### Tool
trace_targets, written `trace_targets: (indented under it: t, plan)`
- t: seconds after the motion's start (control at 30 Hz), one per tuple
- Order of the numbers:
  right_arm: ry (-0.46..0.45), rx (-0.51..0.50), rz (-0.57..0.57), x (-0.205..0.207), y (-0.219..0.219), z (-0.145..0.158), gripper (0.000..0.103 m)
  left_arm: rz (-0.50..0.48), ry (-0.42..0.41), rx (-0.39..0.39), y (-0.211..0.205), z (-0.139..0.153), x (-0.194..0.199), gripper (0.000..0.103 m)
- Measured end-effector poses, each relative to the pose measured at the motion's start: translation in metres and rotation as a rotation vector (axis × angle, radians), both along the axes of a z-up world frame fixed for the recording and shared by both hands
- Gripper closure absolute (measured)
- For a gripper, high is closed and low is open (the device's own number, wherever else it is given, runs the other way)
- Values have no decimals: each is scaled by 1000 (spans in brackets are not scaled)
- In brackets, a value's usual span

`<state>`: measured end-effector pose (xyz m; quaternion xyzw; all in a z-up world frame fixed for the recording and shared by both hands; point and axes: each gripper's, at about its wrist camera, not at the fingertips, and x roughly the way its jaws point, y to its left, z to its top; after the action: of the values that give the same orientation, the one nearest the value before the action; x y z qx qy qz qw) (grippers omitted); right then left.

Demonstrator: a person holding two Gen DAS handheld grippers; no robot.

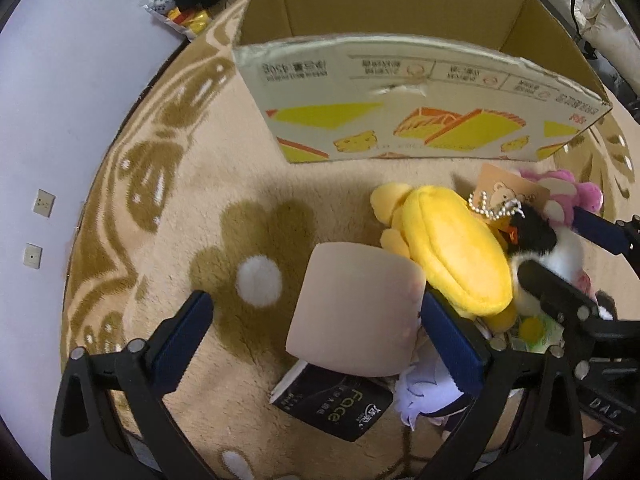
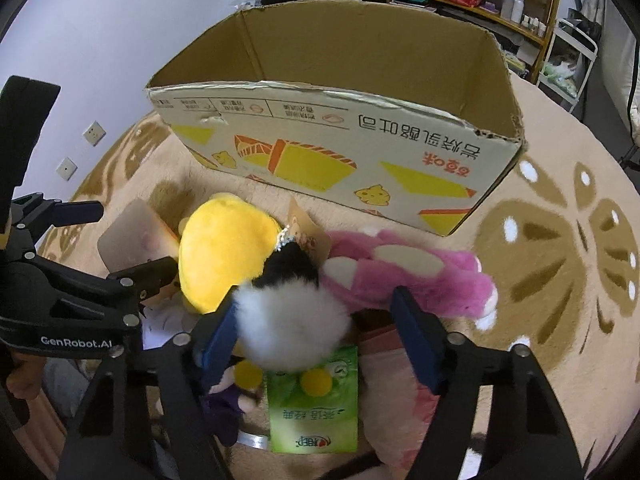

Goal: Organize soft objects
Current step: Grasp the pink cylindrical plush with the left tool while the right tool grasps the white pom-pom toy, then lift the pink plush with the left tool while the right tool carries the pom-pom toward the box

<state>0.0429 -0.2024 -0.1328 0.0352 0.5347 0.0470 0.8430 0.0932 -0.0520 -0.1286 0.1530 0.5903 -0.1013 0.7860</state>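
Note:
A pile of soft toys lies on the rug in front of an open cardboard box. My left gripper is open, its fingers on either side of a beige square cushion, also seen in the right wrist view. A yellow plush lies beside it. My right gripper is open around a black-and-white fluffy toy. A pink plush lies to the right.
A green tissue pack, a black "face" pack and a purple doll lie near the grippers. The round beige flower rug fills the floor. Shelves stand behind the box.

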Motion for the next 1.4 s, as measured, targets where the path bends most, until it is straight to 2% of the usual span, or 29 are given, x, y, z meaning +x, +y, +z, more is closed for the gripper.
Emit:
trace_targets:
  t: [0.1,0.17,0.27,0.33,0.4,0.43,0.6,0.63,0.67,0.7,0.97,1.2,1.4]
  plan:
    - [8,14,-8,-1,-2,-2,33,-3,32,-27,0,-5,0,22]
    - [18,14,-6,-2,-2,-2,34,1,53,-55,1,-5,-1,25]
    - [21,-8,3,-6,-1,0,35,3,54,-66,1,-4,-1,35]
    - [30,-2,14,-7,1,1,52,4,59,-73,1,-4,-2,48]
    - [54,24,32,-9,3,-1,74,4,71,-90,1,-4,-1,57]
    - [59,25,41,-9,4,-2,78,3,80,-106,1,-4,-3,60]
    - [-11,4,41,-15,7,9,84,8,79,-141,4,-2,-5,63]
    - [-29,6,36,-16,5,13,87,10,76,-143,5,-2,-6,63]
    - [-52,11,26,-18,3,17,97,12,72,-146,6,-1,-5,63]
    - [-68,12,15,-19,1,21,100,13,65,-148,6,0,-5,63]
    - [-106,88,-56,-24,-18,32,101,9,-13,-119,7,16,-17,63]
    - [-163,103,-71,-33,-22,44,102,64,-67,-154,24,31,-22,63]
    - [-219,117,-106,-44,-30,58,102,96,-123,-150,32,39,-26,63]
